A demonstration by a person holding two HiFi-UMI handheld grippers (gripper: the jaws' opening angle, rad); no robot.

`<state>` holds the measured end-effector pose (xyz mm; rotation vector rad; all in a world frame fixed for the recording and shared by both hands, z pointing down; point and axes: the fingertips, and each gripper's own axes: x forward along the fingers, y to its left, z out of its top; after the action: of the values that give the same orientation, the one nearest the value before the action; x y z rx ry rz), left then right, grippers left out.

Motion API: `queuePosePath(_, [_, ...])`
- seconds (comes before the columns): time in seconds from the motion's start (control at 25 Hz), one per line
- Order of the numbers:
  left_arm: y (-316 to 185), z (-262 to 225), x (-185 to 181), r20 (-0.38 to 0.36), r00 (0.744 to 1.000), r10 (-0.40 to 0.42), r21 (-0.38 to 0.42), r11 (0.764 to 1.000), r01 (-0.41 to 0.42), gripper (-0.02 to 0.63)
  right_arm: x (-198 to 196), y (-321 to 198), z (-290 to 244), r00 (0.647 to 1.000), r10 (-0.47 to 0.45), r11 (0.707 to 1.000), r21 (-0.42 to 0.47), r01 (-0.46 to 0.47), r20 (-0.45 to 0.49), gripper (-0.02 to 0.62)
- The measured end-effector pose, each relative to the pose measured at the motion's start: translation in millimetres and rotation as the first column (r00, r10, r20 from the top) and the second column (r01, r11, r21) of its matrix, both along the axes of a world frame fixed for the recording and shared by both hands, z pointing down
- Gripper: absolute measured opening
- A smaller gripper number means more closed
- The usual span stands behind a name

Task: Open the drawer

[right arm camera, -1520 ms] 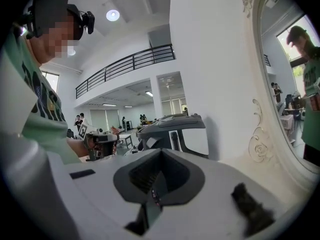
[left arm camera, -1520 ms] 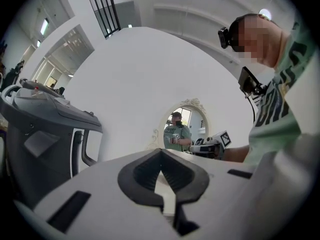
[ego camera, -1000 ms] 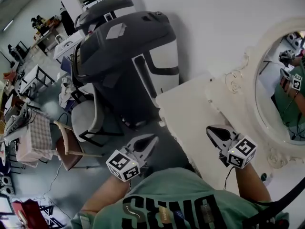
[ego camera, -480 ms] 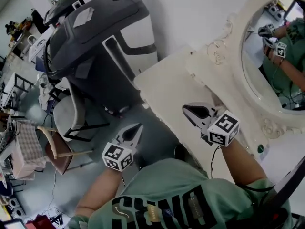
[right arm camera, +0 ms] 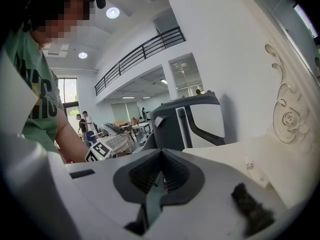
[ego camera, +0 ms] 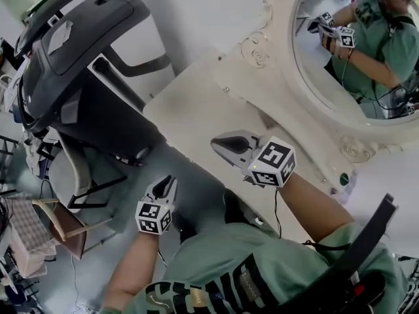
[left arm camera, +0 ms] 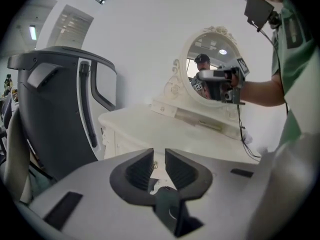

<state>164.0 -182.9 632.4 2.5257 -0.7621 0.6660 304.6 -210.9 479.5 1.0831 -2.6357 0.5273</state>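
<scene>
The cream dressing table (ego camera: 190, 106) stands under an oval mirror (ego camera: 353, 57). Its carved front (left arm camera: 111, 143) appears in the left gripper view; most of the drawer front is hidden behind the gripper body. My left gripper (ego camera: 167, 179) hangs below the table's front edge, over the floor. It points at that front (left arm camera: 159, 155) and its jaws are opening. The gap is narrow, with nothing gripped; a small pale bit of the front shows through it. My right gripper (ego camera: 216, 144) hovers over the tabletop near its front edge, shut and empty (right arm camera: 161, 156).
A large dark grey and white machine (ego camera: 72, 64) stands close to the table's left side (left arm camera: 50, 109). A chair (ego camera: 62, 221) and cluttered tables lie on the floor beyond. A black cable (left arm camera: 245, 134) runs across the tabletop on the right.
Both grippers have sunk, the left one much more, from table height to below the front edge. Its jaws have parted slightly. The head view has swung toward the mirror.
</scene>
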Motion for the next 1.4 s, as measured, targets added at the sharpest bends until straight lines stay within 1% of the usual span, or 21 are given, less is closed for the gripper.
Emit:
queuePosePath(0.2, [7, 55, 10, 0.078, 0.996, 0.046, -0.089, 0.995, -0.039, 0.130, -1, -2, 12, 1.000, -0.022, 1.000, -0.004, 0.022, 0.004, 0.011])
queuePosePath(0.32, [11, 81, 22, 0.107, 0.990, 0.090, -0.131, 0.989, -0.076, 0.170, 4, 1, 20, 1.000, -0.019, 1.000, -0.010, 0.019, 0.010, 0.011])
queuePosePath(0.4, [9, 94, 28, 0.113, 0.987, 0.110, -0.141, 0.986, -0.094, 0.196, 5, 4, 25, 1.000, -0.018, 1.000, -0.011, 0.018, 0.012, 0.011])
queuePosePath(0.48, [5, 107, 31, 0.124, 0.985, 0.120, -0.135, 0.985, -0.103, 0.216, 4, 6, 29, 1.000, -0.021, 1.000, -0.012, 0.021, 0.010, 0.011])
queuePosePath(0.56, [2, 121, 34, 0.154, 0.978, 0.142, -0.132, 0.984, -0.122, 0.225, 5, 7, 35, 1.000, -0.019, 1.000, -0.013, 0.019, 0.007, 0.011])
queuePosePath(0.64, [-2, 134, 39, 0.190, 0.967, 0.169, -0.127, 0.981, -0.146, 0.229, 9, 9, 40, 1.000, -0.012, 1.000, -0.017, 0.012, 0.003, 0.011])
queuePosePath(0.72, [-7, 147, 46, 0.215, 0.961, 0.175, -0.121, 0.981, -0.152, 0.232, 13, 10, 44, 1.000, -0.009, 1.000, -0.023, 0.009, 0.001, 0.011])
queuePosePath(0.92, [-26, 164, 64, 0.227, 0.965, 0.129, -0.098, 0.989, -0.109, 0.232, 22, 13, 50, 1.000, -0.011, 1.000, -0.029, 0.011, -0.012, 0.011])
queuePosePath(1.12, [-41, 169, 85, 0.257, 0.956, 0.139, -0.047, 0.990, -0.131, 0.230, 31, 13, 51, 1.000, -0.009, 1.000, -0.026, 0.009, -0.017, 0.011])
queuePosePath(1.16, [-42, 170, 90, 0.265, 0.953, 0.145, -0.044, 0.989, -0.139, 0.224, 33, 12, 51, 1.000, -0.008, 1.000, -0.025, 0.007, -0.018, 0.011])
queuePosePath(1.24, [-41, 172, 95, 0.280, 0.946, 0.161, -0.046, 0.987, -0.154, 0.186, 37, 12, 52, 1.000, -0.001, 1.000, -0.028, 0.001, -0.013, 0.011])
queuePosePath(1.32, [-40, 175, 94, 0.290, 0.941, 0.172, -0.054, 0.985, -0.163, 0.177, 40, 12, 53, 1.000, 0.007, 1.000, -0.030, -0.007, -0.009, 0.011])
queuePosePath(1.36, [-40, 177, 93, 0.299, 0.938, 0.176, -0.056, 0.984, -0.167, 0.151, 41, 12, 53, 1.000, 0.009, 0.999, -0.031, -0.009, -0.008, 0.011])
queuePosePath(1.4, [-39, 178, 93, 0.309, 0.934, 0.182, -0.056, 0.983, -0.173, 0.143, 42, 12, 54, 1.000, 0.010, 0.999, -0.031, -0.010, -0.008, 0.011])
